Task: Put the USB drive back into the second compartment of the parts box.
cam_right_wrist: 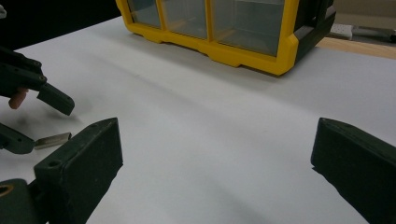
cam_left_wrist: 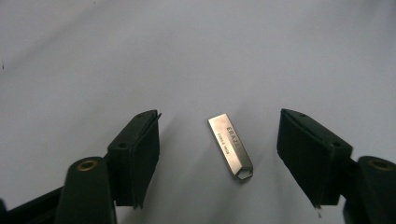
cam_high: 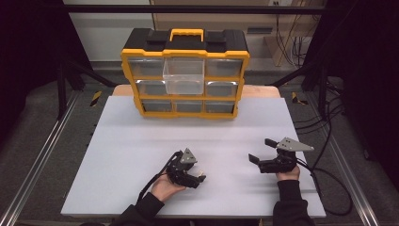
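A small silver metal USB stick point(cam_left_wrist: 230, 147) lies flat on the white board point(cam_high: 131, 141), with faint lettering on its face and a loop at the end nearer the gripper. My left gripper point(cam_left_wrist: 219, 116) is lowered over it, its jaws standing apart on either side of the stick with a gap on each side. In the right gripper view the stick point(cam_right_wrist: 52, 139) lies between the left gripper's fingers point(cam_right_wrist: 56, 99). My right gripper point(cam_high: 260, 149) hovers open at the right of the board with nothing between its jaws.
A yellow and black drawer organiser point(cam_high: 185, 52) stands at the far edge of the board, with one clear drawer point(cam_high: 183, 75) in its top row pulled out. Cables trail off the table at the right. Dark frame rails flank both sides.
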A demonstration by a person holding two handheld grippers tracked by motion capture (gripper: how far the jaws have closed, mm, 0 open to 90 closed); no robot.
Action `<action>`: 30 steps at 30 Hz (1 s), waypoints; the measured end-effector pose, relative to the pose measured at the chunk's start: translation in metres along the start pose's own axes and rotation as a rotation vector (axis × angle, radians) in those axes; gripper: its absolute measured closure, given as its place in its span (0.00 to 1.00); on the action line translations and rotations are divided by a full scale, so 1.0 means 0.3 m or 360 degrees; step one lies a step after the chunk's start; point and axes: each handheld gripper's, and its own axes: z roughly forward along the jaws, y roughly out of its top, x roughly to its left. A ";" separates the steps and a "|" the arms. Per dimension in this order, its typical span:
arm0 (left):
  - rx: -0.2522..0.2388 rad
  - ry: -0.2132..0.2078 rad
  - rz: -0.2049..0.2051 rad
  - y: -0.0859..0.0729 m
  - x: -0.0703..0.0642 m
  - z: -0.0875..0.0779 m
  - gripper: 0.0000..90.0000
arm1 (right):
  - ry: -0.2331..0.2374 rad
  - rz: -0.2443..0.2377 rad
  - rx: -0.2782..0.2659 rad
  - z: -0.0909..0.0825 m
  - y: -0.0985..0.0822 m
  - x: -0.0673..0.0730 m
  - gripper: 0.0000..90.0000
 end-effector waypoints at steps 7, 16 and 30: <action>0.0016 -0.0023 -0.0038 0.002 -0.001 0.003 0.48 | 0.0001 0.0000 0.0000 0.000 0.000 0.000 0.03; 0.0045 -0.0041 -0.0050 0.005 -0.007 0.004 0.62 | 0.0001 0.0002 0.0001 0.000 0.000 0.000 0.03; 0.0059 -0.0026 -0.0089 0.009 -0.011 0.009 0.76 | 0.0002 0.0005 0.0006 0.000 0.000 0.000 0.03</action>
